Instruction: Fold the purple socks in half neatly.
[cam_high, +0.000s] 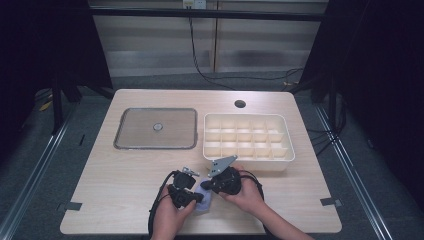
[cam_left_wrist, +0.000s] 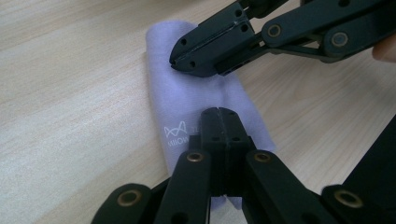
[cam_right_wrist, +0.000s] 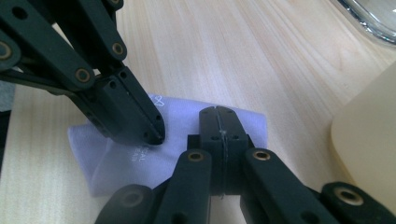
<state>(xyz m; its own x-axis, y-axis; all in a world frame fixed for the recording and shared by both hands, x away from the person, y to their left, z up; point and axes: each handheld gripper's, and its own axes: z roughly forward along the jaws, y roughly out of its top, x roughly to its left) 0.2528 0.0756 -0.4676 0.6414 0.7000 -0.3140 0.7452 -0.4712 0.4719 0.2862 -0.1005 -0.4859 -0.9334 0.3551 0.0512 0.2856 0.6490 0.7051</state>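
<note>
Folded lilac cloth with white printed logo (cam_high: 205, 199) lies at the near table edge, between both hands. Left gripper (cam_left_wrist: 219, 112) and right gripper (cam_right_wrist: 218, 111), jaws pressed together, tips resting on cloth. Long axis runs near-to-far; grippers equally close.

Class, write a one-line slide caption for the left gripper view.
Two shut grippers, left and right, press on a folded lilac cloth on the wooden table.

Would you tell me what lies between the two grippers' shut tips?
Only the folded lilac cloth itself: the left gripper and right gripper tips both sit over it, seen in the left gripper view.
</note>
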